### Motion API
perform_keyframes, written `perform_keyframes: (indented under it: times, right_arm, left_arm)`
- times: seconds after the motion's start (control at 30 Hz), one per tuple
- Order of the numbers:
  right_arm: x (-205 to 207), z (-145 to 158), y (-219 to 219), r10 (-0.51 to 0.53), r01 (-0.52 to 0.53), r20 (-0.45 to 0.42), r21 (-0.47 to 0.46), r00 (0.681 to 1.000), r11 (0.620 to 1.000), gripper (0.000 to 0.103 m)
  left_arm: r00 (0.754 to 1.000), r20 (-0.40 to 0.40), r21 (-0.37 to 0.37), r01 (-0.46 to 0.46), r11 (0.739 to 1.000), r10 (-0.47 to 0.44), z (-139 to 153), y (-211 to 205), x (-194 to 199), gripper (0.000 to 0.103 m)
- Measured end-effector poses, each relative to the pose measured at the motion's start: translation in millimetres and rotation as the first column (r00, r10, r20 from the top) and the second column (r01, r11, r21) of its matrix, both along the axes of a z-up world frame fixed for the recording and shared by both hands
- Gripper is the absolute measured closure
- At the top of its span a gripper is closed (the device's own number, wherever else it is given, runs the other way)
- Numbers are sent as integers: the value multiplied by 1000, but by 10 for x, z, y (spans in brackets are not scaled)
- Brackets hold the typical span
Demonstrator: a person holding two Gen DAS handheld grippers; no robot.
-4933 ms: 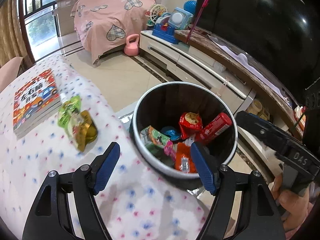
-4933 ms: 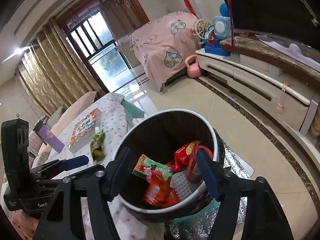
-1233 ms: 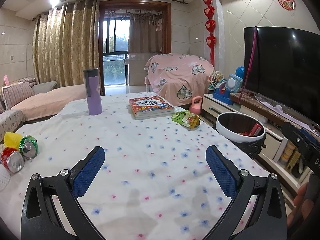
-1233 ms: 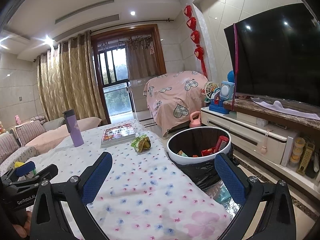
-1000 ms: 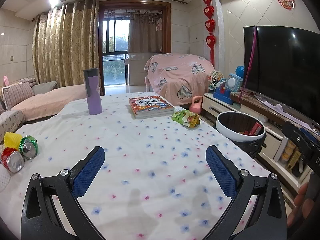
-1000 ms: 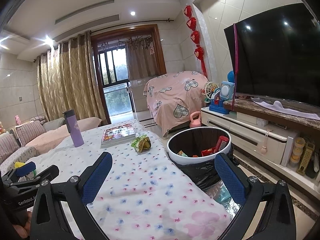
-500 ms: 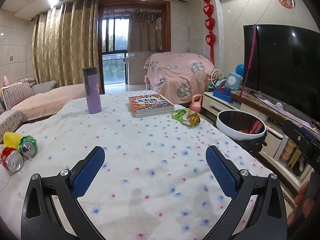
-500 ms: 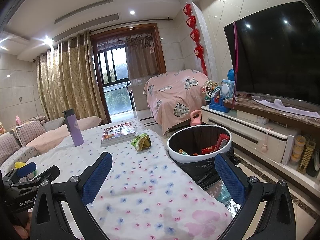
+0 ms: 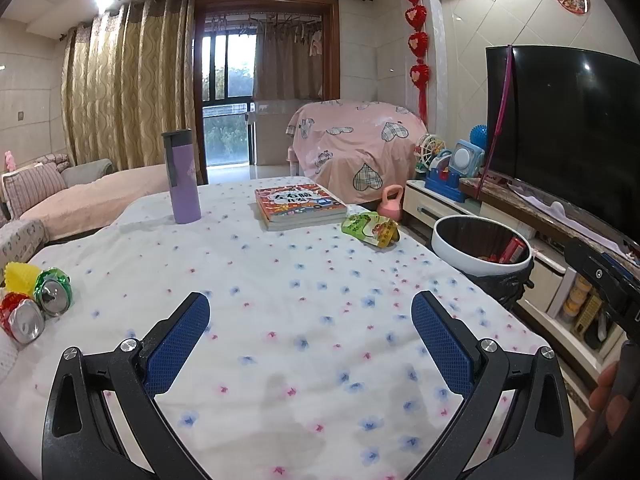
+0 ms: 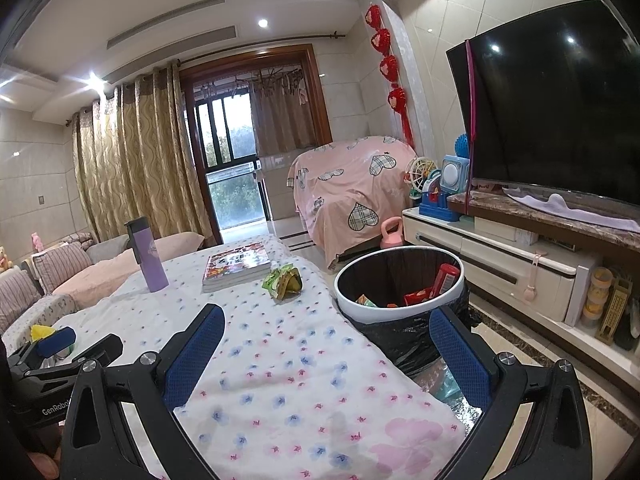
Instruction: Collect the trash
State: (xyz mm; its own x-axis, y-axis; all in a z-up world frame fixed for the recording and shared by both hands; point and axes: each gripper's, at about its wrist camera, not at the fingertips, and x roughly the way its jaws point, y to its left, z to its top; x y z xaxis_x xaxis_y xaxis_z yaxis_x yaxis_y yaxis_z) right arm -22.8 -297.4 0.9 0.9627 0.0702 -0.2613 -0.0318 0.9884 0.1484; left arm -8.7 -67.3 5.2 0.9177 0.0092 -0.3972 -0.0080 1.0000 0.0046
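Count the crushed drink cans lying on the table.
2, both at the table's near left edge in the left wrist view: a green can and a red can touching in front of it. More may lie hidden beyond the frame edge.

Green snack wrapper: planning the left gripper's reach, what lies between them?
Only bare flowered tablecloth between the left gripper and green snack wrapper, per the left wrist view.

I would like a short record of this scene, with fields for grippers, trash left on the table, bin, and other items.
left gripper: open, empty
right gripper: open, empty
trash on table: green wrapper beside the book; two cans at the left edge
bin: beside the table, already holds wrappers
other items: purple bottle, upright
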Motion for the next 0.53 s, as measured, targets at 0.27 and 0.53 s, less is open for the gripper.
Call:
perform_keyframes:
  times: [0.27,0.53]
  right_arm:
    - [12,-1,-1,0,0,-3,2,1000,1000,0]
    - [42,-62,33,2,-2,-22,3,1000,1000,0]
  left_arm:
    - [1000,-7,-2,4,1000,-4,-11,16,3,0]
    - [1000,-31,-11,8,1000,-8,-47,29,50,0]
